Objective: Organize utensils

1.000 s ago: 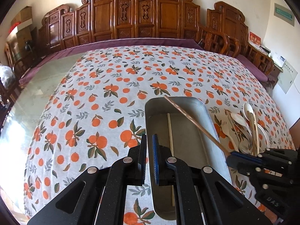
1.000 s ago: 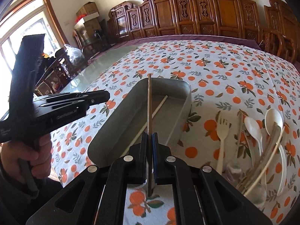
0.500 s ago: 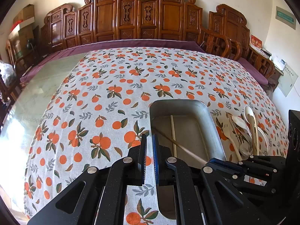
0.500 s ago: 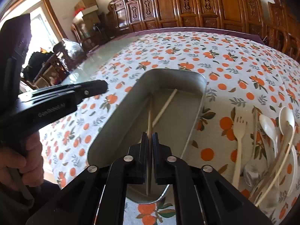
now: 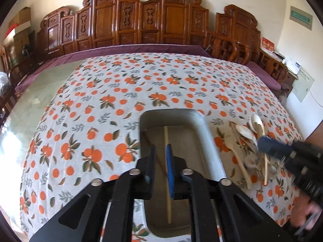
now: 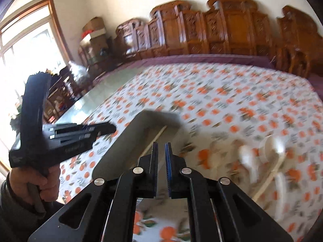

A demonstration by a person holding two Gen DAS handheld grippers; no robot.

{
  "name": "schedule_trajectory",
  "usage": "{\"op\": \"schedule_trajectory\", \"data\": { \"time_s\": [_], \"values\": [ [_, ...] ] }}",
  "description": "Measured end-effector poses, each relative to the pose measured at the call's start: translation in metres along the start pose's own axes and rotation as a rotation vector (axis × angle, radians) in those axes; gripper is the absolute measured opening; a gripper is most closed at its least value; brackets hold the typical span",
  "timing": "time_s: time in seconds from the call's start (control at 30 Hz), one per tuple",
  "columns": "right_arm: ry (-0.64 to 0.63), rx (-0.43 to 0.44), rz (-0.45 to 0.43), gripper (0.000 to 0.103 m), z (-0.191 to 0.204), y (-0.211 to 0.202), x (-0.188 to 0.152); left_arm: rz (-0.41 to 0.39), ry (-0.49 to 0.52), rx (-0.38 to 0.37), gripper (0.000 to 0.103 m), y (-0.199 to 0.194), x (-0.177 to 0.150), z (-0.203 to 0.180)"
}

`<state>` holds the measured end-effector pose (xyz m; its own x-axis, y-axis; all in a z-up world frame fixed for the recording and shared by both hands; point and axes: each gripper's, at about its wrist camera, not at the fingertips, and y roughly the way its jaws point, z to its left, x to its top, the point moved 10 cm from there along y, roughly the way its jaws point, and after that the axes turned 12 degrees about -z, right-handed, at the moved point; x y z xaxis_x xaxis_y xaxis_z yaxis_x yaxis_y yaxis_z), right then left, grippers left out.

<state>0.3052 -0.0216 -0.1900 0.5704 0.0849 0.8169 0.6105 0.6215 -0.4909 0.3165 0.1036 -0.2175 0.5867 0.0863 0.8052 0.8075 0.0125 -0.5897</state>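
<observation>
A grey metal tray (image 5: 203, 129) lies on the orange-print tablecloth (image 5: 113, 109). In it lie a pale chopstick (image 5: 166, 137) and a darker brown chopstick (image 5: 148, 139). My left gripper (image 5: 160, 151) hovers over the tray's near end, jaws slightly apart and empty. My right gripper (image 6: 160, 148) is slightly open and empty, above the tray (image 6: 123, 147); it also shows in the left wrist view (image 5: 268, 145) over a pile of pale spoons and sticks (image 5: 248, 133) right of the tray. The right wrist view is blurred.
Carved wooden chairs (image 5: 141, 24) line the far side of the table. A bare glass strip (image 5: 26, 100) runs along the table's left edge. A window (image 6: 26, 46) is at the left.
My right gripper let go of the brown chopstick, which now lies in the tray. It then swung right and up toward the utensil pile. The left gripper stayed put.
</observation>
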Motion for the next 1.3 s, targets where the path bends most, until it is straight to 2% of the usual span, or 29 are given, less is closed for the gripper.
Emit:
{"op": "schedule_trajectory", "data": {
  "time_s": [0.17,0.3,0.37,0.43,0.53,0.57,0.6,0.63,0.67,0.9,1.13,1.3],
  "values": [
    [-0.025,-0.102,-0.061,0.010,-0.044,-0.036,0.021,-0.015,0.022,-0.043,0.032,0.000,0.003,-0.029],
    [-0.010,-0.173,-0.080,0.010,-0.081,-0.058,0.026,-0.018,0.028,-0.075,0.040,0.001,0.004,-0.049],
    [-0.006,-0.203,-0.076,0.010,-0.095,-0.064,0.022,-0.021,0.041,-0.089,0.044,0.002,0.004,-0.060],
    [-0.001,-0.238,-0.056,0.010,-0.110,-0.066,0.013,-0.023,0.052,-0.100,0.055,0.003,0.003,-0.070],
    [0.015,-0.263,-0.027,0.010,-0.121,-0.062,-0.004,-0.019,0.058,-0.123,0.057,0.004,0.000,-0.082],
    [0.022,-0.270,-0.014,0.010,-0.125,-0.059,-0.010,-0.017,0.063,-0.126,0.064,0.005,-0.002,-0.086],
    [0.028,-0.275,0.001,0.015,-0.128,-0.054,-0.019,-0.019,0.068,-0.130,0.067,0.005,-0.003,-0.089],
    [0.035,-0.278,0.015,0.021,-0.130,-0.051,-0.026,-0.020,0.072,-0.133,0.068,0.005,-0.005,-0.093],
    [0.043,-0.281,0.031,0.022,-0.132,-0.046,-0.033,-0.017,0.078,-0.136,0.069,0.006,-0.007,-0.097],
    [0.113,-0.291,0.136,0.022,-0.144,-0.021,-0.074,0.004,0.088,-0.154,0.070,0.008,-0.017,-0.113],
    [0.147,-0.288,0.186,0.022,-0.144,-0.007,-0.091,0.018,0.088,-0.161,0.070,0.009,-0.023,-0.118],
    [0.188,-0.282,0.187,0.022,-0.147,-0.005,-0.092,0.018,0.099,-0.164,0.070,0.008,-0.026,-0.123]
  ]
}}
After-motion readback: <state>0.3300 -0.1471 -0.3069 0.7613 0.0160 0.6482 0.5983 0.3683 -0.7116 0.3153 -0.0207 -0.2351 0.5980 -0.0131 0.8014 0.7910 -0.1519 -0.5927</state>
